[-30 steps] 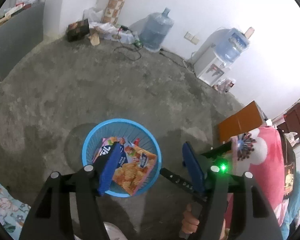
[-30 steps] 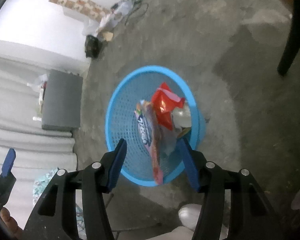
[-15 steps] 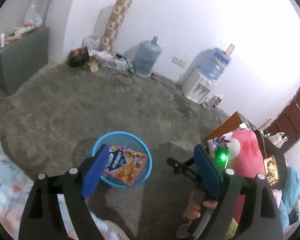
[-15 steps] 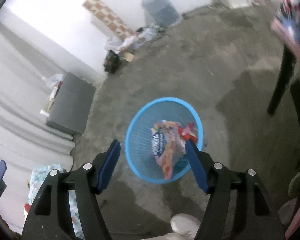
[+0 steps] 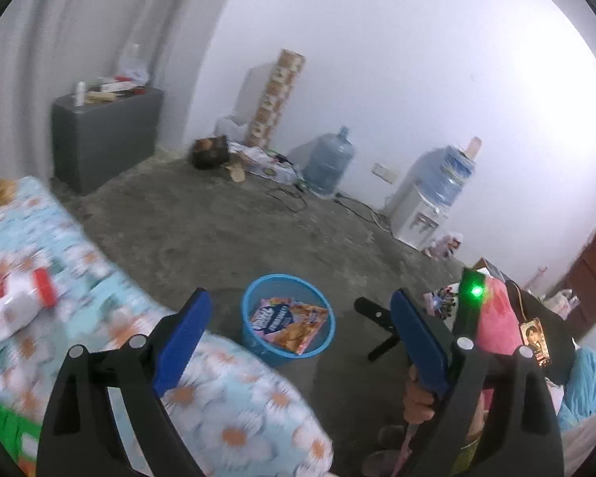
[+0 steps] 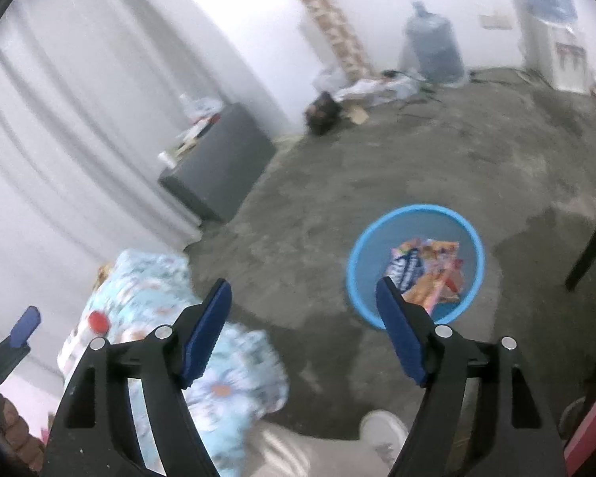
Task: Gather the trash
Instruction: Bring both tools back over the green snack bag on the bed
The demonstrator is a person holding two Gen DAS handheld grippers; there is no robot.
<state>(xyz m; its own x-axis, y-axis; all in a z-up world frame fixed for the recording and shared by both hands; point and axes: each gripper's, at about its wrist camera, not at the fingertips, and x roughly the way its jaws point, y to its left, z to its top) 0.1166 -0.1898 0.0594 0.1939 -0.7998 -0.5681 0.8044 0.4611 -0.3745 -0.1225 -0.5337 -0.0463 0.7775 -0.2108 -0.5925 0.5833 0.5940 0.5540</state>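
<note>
The left gripper (image 5: pixel 298 330) hangs above the floor with its blue pads spread wide and nothing between them; its jaws have just been opening. Past its fingertips stands the blue basket (image 5: pixel 258 342) on the grey concrete floor (image 5: pixel 218 238), and inside it lies a colourful snack packet (image 5: pixel 288 320), face up and leaning toward the basket's right wall. To the left of the left gripper spreads a bed cover with a daisy print (image 5: pixel 234 393), blurred; on it, further left, lies a white wrapper with a red patch (image 5: pixel 16 302), well apart from the basket.

The right gripper (image 6: pixel 304 318) also stands with its jaws apart and empty, and they too have just been opening. In its view the basket (image 6: pixel 355 278) sits to the right, partly behind the right pad, holding the snack packet (image 6: pixel 429 270) and what looks like a second reddish wrapper beside it, too small to read. On the bed cover (image 6: pixel 147 278) at lower left lies a white item with a red round spot (image 6: pixel 97 321). A pale shoe (image 6: pixel 381 433) shows at the bottom edge.

Along the far wall stand a grey cabinet (image 5: pixel 103 139) with clutter on top, a tall patterned roll (image 5: pixel 276 95), a blue water jug (image 5: pixel 329 163) on the floor and a white water dispenser (image 5: pixel 421 218) with a bottle on top. At the right of the left-wrist view a hand (image 5: pixel 419 401) grips the handle of the other gripper, whose green light (image 5: pixel 475 290) glows
</note>
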